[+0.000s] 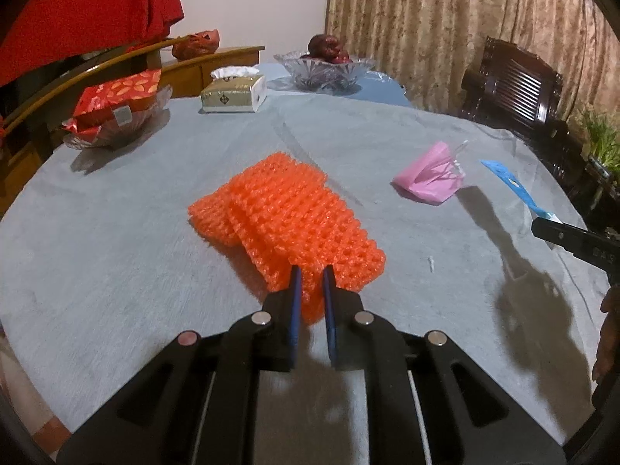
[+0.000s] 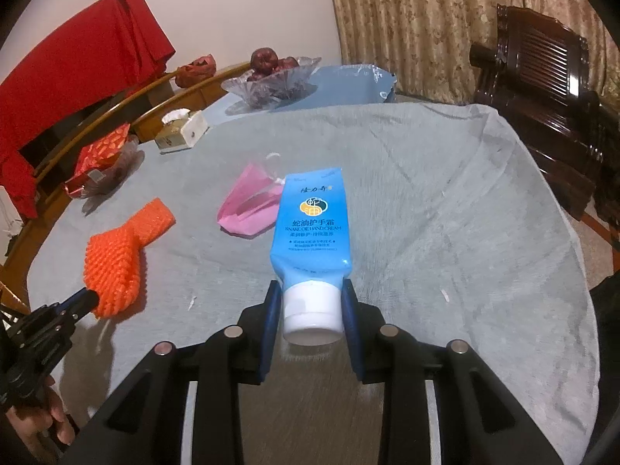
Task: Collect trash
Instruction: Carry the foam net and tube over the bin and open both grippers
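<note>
Jaws grip orange foam net [image 1: 286, 217] and hand-cream tube [image 2: 310, 228].

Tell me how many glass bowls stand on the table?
2. One glass bowl at the left edge holds red packets; the other glass bowl at the far side holds dark red fruit. More may lie out of view.

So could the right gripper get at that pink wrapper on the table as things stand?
Probably not yet. The right gripper is shut on the hand cream tube, whose body lies between it and the pink wrapper. Otherwise nothing blocks the way.
</note>
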`<state>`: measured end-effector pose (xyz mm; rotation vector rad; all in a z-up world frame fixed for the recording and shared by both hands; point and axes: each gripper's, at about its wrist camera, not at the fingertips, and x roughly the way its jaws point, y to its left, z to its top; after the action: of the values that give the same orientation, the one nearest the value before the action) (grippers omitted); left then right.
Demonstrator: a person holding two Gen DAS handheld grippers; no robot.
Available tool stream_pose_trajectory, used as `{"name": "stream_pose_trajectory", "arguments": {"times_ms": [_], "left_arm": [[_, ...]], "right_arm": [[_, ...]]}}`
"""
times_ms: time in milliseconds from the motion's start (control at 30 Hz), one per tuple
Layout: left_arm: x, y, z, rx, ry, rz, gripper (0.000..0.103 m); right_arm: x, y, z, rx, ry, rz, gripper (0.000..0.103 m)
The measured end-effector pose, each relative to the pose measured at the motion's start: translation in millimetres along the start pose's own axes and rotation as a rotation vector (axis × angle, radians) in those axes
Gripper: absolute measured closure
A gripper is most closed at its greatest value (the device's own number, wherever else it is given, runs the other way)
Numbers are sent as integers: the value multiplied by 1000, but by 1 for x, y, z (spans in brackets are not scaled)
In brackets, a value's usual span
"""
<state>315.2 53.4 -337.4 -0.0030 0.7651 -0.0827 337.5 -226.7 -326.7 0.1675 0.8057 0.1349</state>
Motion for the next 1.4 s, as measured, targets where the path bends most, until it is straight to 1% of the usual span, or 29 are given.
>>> {"name": "stream_pose_trajectory", "arguments": {"times_ms": [467,833,1000,1133,1233,1367,1400], "left_arm": [[-51,-24,4,59,-58,-26,93],[-86,-57,9,102,-105,-66,93],[-101,-79,13,128,-131,-97,93],[-112,-104,19,165,-158,-131,93],[-118,-131,23,203,-176,-173,93],[-124,-172,26,253,-193,-236,93],[-126,-187,26,272,-196,-259,93]], "right_arm": [[-48,2,-7,13,-42,3,72],[-96,-12,-15,26,-86,-31,72],[-123,-27,-20,39,-110,-60,72],[-146,-45,-26,39,-126,-98,72],[-167,-67,-31,57,-143,-135,72],[-199,-109,-40,101,-164,-197,72],[-208,-120,-43,113,-169,-216,72]]}}
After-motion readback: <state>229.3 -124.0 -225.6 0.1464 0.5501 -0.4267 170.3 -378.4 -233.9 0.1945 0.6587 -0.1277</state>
